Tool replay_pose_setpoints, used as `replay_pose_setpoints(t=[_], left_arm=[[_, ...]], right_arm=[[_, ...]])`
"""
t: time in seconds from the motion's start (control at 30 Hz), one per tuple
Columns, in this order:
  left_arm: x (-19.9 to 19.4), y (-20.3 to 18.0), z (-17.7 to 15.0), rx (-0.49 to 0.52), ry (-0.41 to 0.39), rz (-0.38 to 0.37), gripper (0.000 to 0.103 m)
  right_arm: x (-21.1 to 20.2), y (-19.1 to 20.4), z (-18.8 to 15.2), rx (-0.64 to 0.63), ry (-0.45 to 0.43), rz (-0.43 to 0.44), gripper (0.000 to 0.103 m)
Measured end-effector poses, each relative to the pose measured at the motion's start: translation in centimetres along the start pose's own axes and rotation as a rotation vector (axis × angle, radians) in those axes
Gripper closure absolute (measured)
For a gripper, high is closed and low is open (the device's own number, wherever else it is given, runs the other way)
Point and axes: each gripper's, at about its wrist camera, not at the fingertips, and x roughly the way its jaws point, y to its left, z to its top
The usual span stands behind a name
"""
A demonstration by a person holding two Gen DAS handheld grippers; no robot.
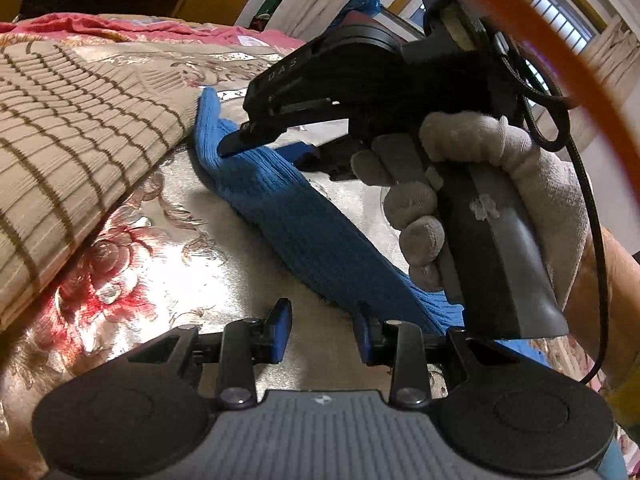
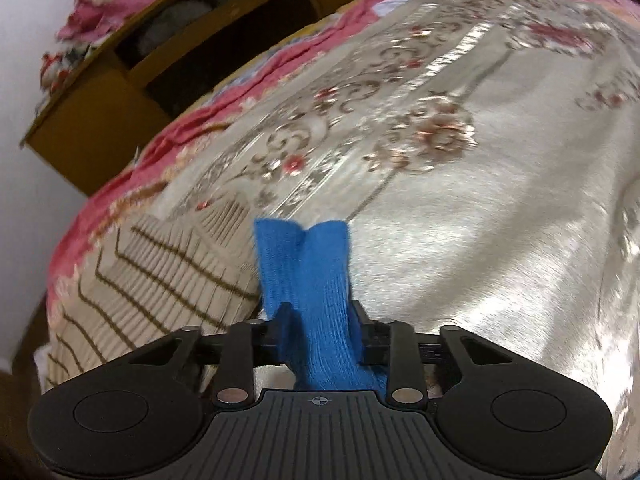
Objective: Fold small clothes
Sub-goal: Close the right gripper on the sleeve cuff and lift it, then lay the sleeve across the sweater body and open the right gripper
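Centrally, blue knitted garment [image 1: 304,216] lies as long strip on bed [image 2: 500,240], over shiny floral bedspread. Striped beige knit [image 1: 72,128] lies just beside strip's far end, touching it. Open bedspread stretches wide beyond strip in right wrist view; pink blanket edge [image 2: 120,184] and wooden shelf unit [image 2: 100,120] lie past bed. Right tool [image 2: 320,334], held by gloved hand [image 1: 480,184], clamped on garment, cloth bunched between its fingers. Left tool [image 1: 322,328] apart, right finger touching near end of strip, nothing gripped.
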Motion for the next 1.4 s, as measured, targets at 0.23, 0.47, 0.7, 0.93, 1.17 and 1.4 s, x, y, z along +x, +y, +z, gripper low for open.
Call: replay_pose_setpoints(t=[0.23,0.47,0.7,0.93,1.17,1.4], left_arm=[[0.1,-0.6,0.1,0.037,-0.012,0.011,0.062],[0.3,-1.6,-0.3,0.066,-0.008,-0.015,0.058],[0.3,-2.7,-0.6,0.102,-0.002,-0.043,0.058],[-0.5,-4.6,-1.8,0.161,0.001,-0.075,0.058],[0.0,-5.8,-2.9,0.213,0.033,-0.088,0.058],[-0.1,-7.4,-4.6,0.294,0.055,-0.096,0.057]], right_arm=[[-2.9,0.6,-0.2,-0.012,-0.107,-0.007,0.095],[-11.0,-1.4,-0.8,0.071,-0.276,-0.037,0.096],[-20.5,-5.8,-4.3,0.211,-0.435,-0.117,0.096],[-28.2,-10.7,-10.9,0.36,-0.546,-0.21,0.096],[-33.6,-13.6,-19.8,0.492,-0.672,-0.302,0.096],[-32.9,-17.0,-29.5,0.621,-0.616,-0.42,0.089]])
